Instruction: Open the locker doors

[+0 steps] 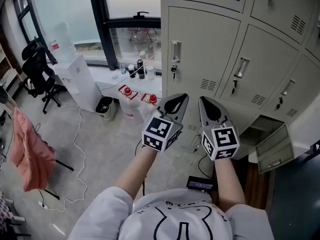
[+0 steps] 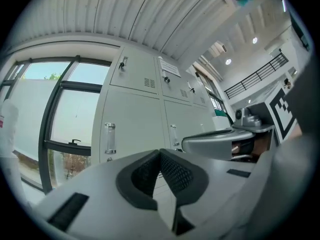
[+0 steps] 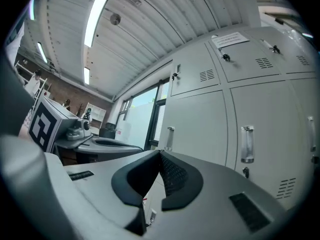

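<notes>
A: Your left gripper [image 1: 182, 98] is raised in front of the lockers [image 1: 280, 9]. Its jaws are pressed together at the tips, and its own view shows nothing between them.

B: It's the same with your right gripper [image 1: 204, 100]. The jaws are closed tip to tip and hold nothing. You have the two grippers side by side, near each other but apart, both pointing at the grey bank.

A: Neither of them touches a door. From your head view, the tall closed door [image 1: 205, 44] stands just beyond your left gripper's tips. Its handle [image 1: 175, 51] is upright near the door's left edge, with a small dark key [image 1: 173, 72] hanging under it.

B: The second closed door [image 1: 265, 74], to the right of that one, has its own handle [image 1: 241, 67]. That one sits above and to the right of your right gripper, well clear of the jaws.

A: Low on the right, one small door [image 1: 274, 149] already hangs open, tilted outward, some way from your right gripper.

B: Off to your left, a white water dispenser [image 1: 80, 81] and a black office chair [image 1: 35, 66] stand on the floor [image 1: 100, 144] by the window [image 1: 65, 14]. They are well away from both grippers.
</notes>
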Demonstrator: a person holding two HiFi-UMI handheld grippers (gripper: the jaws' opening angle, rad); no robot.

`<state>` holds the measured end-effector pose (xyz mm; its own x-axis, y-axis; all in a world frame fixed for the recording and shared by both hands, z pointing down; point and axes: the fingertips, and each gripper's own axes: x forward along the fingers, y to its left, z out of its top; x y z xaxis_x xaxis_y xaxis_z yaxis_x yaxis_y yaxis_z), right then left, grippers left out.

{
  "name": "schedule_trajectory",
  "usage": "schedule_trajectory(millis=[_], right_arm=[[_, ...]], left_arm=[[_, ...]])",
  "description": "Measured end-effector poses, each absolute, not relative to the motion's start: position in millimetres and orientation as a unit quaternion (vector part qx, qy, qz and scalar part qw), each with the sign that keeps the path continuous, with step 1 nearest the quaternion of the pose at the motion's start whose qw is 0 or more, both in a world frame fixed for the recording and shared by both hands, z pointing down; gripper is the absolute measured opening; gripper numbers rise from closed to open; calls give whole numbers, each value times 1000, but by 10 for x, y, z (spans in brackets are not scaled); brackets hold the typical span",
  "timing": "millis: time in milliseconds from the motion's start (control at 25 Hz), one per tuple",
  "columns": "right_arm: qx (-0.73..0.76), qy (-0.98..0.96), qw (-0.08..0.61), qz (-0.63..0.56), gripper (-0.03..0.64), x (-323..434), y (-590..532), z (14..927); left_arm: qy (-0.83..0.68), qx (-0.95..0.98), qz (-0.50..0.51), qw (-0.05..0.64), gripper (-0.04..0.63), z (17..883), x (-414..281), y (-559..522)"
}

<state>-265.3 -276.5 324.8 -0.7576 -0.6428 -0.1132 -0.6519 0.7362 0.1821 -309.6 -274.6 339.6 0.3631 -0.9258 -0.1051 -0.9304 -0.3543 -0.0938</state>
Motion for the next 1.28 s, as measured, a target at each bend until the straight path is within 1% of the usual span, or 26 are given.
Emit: schedule_trajectory(millis=[200,360,520,680,720,760,880,1040,1280], right_arm=[[-326,936,15,132,17,-3049,-2805,3069],[-314,940,8,136,17,-3287,-2934,2995],[-303,943,-6,137,17,-3532,-3152,3022],[-304,944,15,125,18,-3694,-3363,2940],[-303,945,20,122,29,-3741,-3413,2913],[-302,946,23,119,56,-3792,-3462,2893],[-296,948,24,111,89,-3945,-3621,2871],[-302,948,20,103,107,-4097,-3858,2873],[-327,941,18,83,115,-4269,-4175,2876]], left_arm=[[575,-813,3,86,14,3341,-3374,-2711],[606,-792,24,75,15,3249,-3667,-2797],[621,-780,25,71,15,3181,-3852,-2945],[634,-771,28,58,14,3143,-4027,-3070],[637,-768,30,59,14,3122,-4078,-3105],[641,-764,32,61,15,3098,-4132,-3140],[652,-755,40,59,14,3054,-4253,-3232],[658,-749,38,59,14,3037,-4335,-3323],[665,-743,33,67,14,2962,-4476,-3426]])
